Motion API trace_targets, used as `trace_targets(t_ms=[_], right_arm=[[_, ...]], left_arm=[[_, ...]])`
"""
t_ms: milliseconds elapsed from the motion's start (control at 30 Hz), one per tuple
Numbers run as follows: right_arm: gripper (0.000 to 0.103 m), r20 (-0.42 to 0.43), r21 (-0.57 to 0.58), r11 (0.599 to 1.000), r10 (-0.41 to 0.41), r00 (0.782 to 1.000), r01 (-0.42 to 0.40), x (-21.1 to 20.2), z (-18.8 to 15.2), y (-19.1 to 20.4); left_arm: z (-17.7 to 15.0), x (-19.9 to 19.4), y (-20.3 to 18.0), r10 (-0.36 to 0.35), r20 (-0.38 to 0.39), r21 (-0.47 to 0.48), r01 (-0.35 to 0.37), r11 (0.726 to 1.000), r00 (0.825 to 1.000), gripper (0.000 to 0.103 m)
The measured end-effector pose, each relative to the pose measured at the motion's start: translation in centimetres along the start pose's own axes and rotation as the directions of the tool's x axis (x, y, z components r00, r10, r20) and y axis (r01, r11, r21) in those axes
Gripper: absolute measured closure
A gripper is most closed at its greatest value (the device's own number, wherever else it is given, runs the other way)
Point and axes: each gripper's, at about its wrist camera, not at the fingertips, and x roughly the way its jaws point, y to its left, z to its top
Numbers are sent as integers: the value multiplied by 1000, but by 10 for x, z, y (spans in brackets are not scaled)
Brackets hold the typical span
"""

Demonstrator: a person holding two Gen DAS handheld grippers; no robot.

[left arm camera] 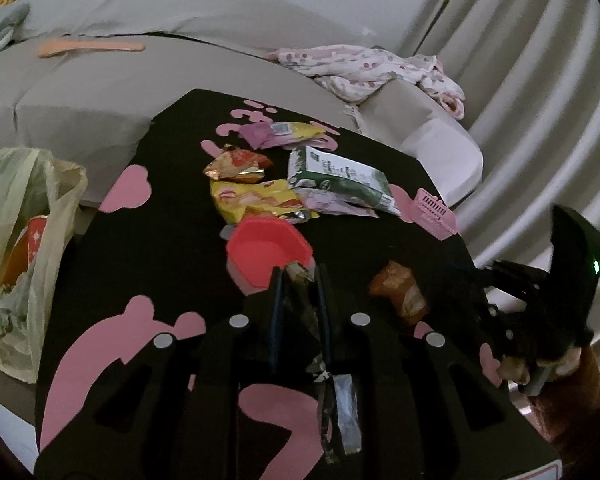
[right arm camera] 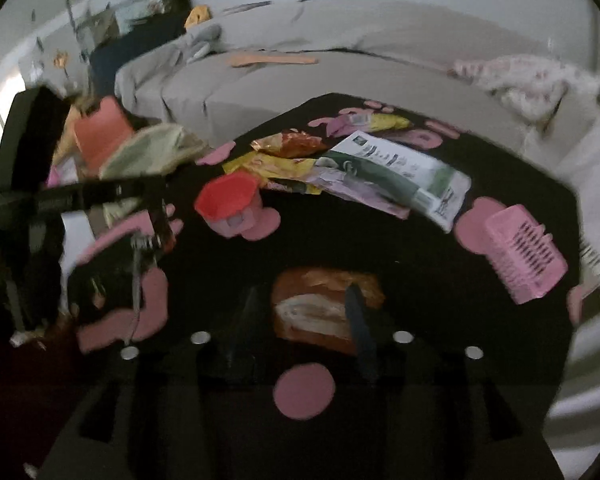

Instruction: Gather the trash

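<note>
1. A grey sofa (left arm camera: pixel 100 92) fills the background, with a floral cloth (left arm camera: pixel 364 68) heaped on its arm near the pleated curtain (left arm camera: pixel 540 80).
2. In front of it stands a black table (left arm camera: pixel 160 248) patterned with pink shapes.
3. A pale plastic bag (left arm camera: pixel 24 248) hangs at the table's left edge, already holding orange and red packaging.
4. Near the table's middle lies a loose pile – a green-and-white carton (left arm camera: pixel 340 176), a yellow snack wrapper (left arm camera: pixel 256 200), an orange foil wrapper (left arm camera: pixel 236 166) and a purple-and-yellow packet (left arm camera: pixel 284 132) at the far side.
5. A red plastic cup (left arm camera: pixel 268 252) sits just in front of the pile, close to the left tool's tips.
6. A small pink basket (right arm camera: pixel 524 252) rests at the table's right edge, apart from the pile.
7. The left gripper (left arm camera: pixel 298 280) has its fingers drawn close, clamped on a dark crinkled wrapper (left arm camera: pixel 300 304) whose silvery tail trails back between the arms.
8. The right gripper (right arm camera: pixel 304 300) has its fingers spread – they straddle a brown bread packet (right arm camera: pixel 324 308) lying on the table, one finger on each side; contact cannot be told.
</note>
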Motion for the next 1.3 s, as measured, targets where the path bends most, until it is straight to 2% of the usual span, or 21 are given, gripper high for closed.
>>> trace_targets(t_ms=[67,133,267,400,500,600,667,800,833,867,933,1033,1100,1133,1200,1233,1300], right_arm=[[49,4,-34,996,-82,997,82,-2,-7,4],[43,7,-10,994,-108,994,109,0,-13,-1],[43,-14,60,997,-54,998,55,22,-15,-10],[43,-26,0,997,-82,996,82,47,-4,-7],[43,-77,-44,996,-81,994,77,70,2,-6],[44,-73,-62,997,-50,996,46,73,1,-2],[53,-78,-91,994,-63,995,56,72,-2,4],[54,-89,-85,993,-85,992,78,66,-5,1],[49,-83,-92,990,-111,990,104,65,-7,-1],[38,-77,-95,989,-125,989,118,64,-8,-3],[32,-55,-81,987,-143,988,139,62,-14,-10],[31,-66,-17,997,-81,995,80,62,-14,-23],[31,-70,-21,996,-83,994,82,62,-14,-23],[33,-75,-35,994,-101,992,99,63,-14,-20],[47,-78,-19,994,-104,991,103,61,-12,-20],[65,-78,-5,995,-104,992,103,59,-10,-21],[68,-78,30,997,-63,995,65,54,-9,-25]], left_arm=[[0,1,4,-3,-2,-17,3,1000,1000,89],[0,5,7,-10,-8,-30,10,999,1000,89],[-2,8,8,-13,-20,-34,12,999,1000,89],[-2,9,9,-10,-20,-38,9,999,1000,89],[-4,9,13,-4,-20,-50,3,999,1000,89],[-6,7,18,0,-18,-60,-1,998,1000,89],[-7,6,22,3,-19,-65,-4,998,1000,89],[-6,5,24,0,-18,-69,-1,998,1000,89],[-7,4,24,-3,-16,-68,2,998,1000,89],[-7,4,24,-5,-15,-67,4,998,1000,89],[-7,5,24,-6,-17,-68,5,998,1000,89],[-8,7,24,-5,-25,-74,3,997,1000,89],[-9,8,23,-6,-29,-74,3,997,1000,89],[-10,8,23,-5,-30,-74,3,997,1000,89],[-10,7,21,-4,-29,-74,2,997,1000,89],[-10,7,21,-3,-27,-75,1,997,1000,89],[-10,5,21,-4,-22,-74,3,997,1000,89]])
